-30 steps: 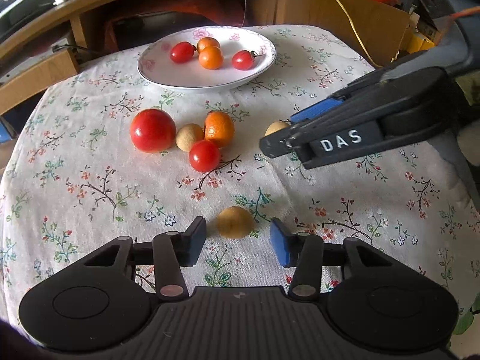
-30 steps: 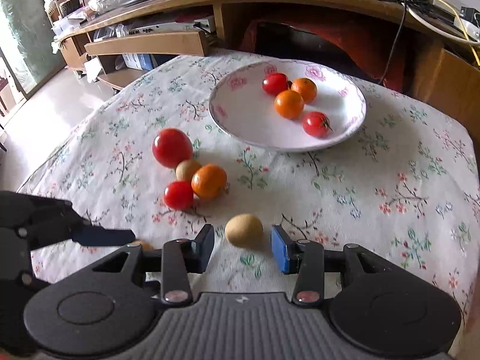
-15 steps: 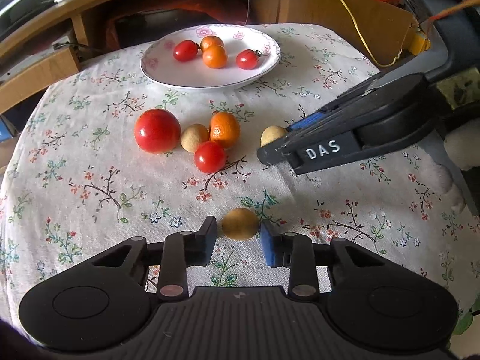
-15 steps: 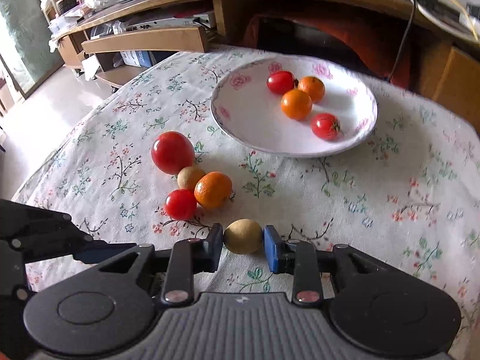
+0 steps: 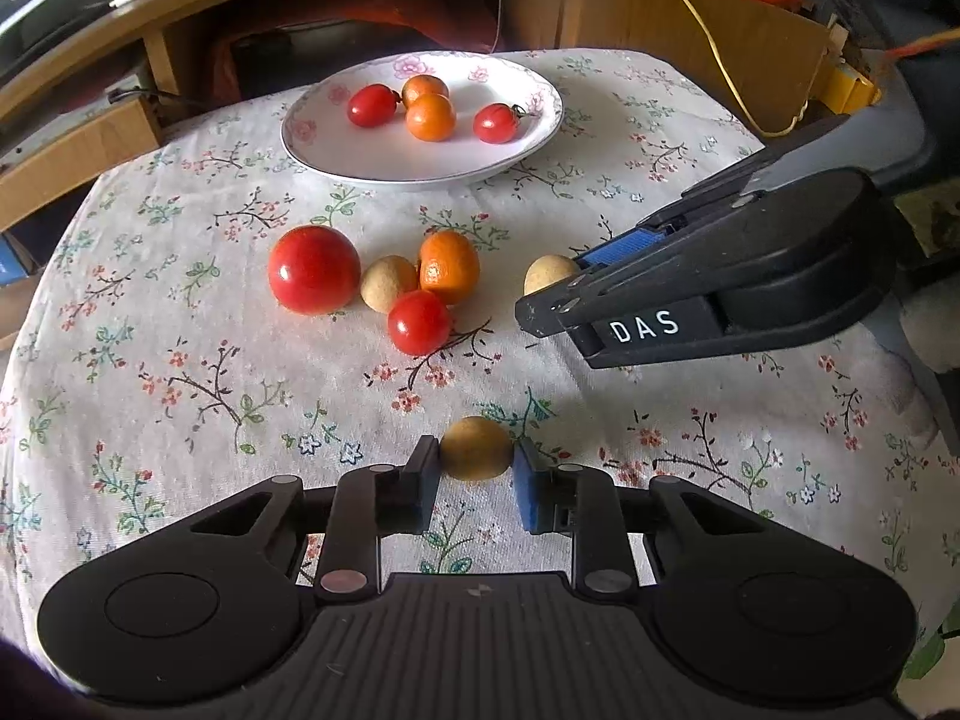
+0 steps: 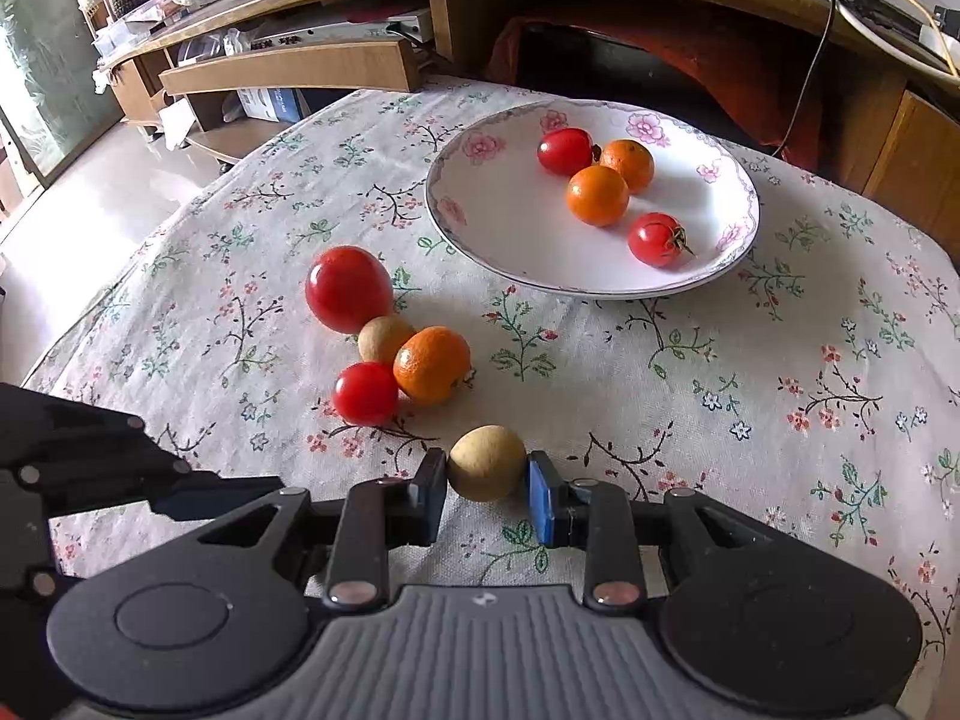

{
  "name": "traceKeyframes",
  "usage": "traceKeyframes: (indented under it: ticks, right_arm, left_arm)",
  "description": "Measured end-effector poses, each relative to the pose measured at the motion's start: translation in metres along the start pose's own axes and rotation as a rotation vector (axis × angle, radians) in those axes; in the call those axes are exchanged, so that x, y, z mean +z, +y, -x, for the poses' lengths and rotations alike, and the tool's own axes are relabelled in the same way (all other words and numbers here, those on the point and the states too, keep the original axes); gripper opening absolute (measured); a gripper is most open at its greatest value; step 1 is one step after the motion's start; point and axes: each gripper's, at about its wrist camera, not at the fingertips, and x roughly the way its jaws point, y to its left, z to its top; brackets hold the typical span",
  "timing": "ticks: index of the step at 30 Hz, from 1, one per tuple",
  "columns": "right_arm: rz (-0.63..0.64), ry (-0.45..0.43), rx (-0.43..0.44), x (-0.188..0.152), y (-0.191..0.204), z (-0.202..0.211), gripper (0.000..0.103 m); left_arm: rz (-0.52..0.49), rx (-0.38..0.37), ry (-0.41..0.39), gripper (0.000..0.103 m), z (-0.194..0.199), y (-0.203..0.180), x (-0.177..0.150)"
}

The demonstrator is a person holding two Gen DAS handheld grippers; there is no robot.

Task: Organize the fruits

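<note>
On the cloth (image 5: 150,360), my left gripper (image 5: 475,468) and right gripper (image 6: 487,483) each pinch a longan (image 5: 475,449), seemingly not yet lifted, presumably bound for the plate (image 6: 480,204).

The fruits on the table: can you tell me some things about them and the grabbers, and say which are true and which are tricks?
1. The plate holds four fruits. True.
2. The left gripper is wide open. False: it is shut on a small tan fruit.
3. The right gripper pinches another tan fruit. True.
4. The big red tomato is on the plate. False: it sits on the tablecloth.
5. The plate holds only tomatoes. False: two are orange.
</note>
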Motion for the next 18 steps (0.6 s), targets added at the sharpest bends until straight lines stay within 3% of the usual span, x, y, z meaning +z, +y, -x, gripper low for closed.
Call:
traceKeyframes:
  ticks: [18]
  right_arm:
    - [-0.049, -0.083, -0.022, 0.016, -0.012, 0.022, 0.029]
  left_arm:
    - [0.045, 0.037, -0.102, 0.034, 0.009, 0.014, 0.043]
